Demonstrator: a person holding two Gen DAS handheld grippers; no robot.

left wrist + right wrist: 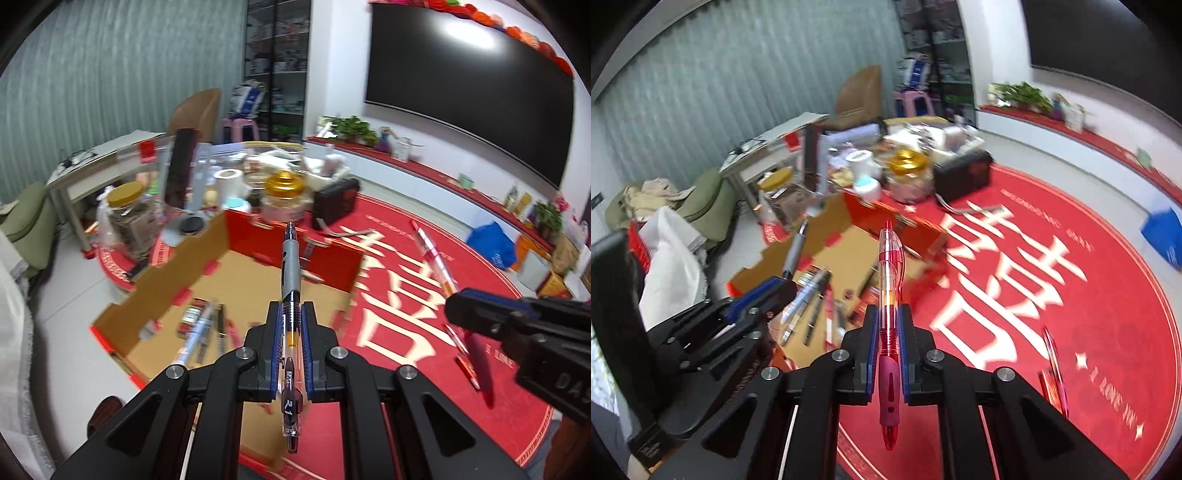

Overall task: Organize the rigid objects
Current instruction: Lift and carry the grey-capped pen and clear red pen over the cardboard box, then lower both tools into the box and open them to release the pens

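The left gripper [291,314] is clamped on a grey-grip pen [290,280], above the cardboard box [236,266] on the red rug [406,295]. The right gripper [889,321] pinches a red pen [891,295] just past the box's right edge; more pens [812,295] lie inside

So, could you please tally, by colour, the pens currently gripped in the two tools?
Grey-and-navy plastic pen: 1, in the left tool
Translucent red plastic pen: 1, in the right tool
Total: 2
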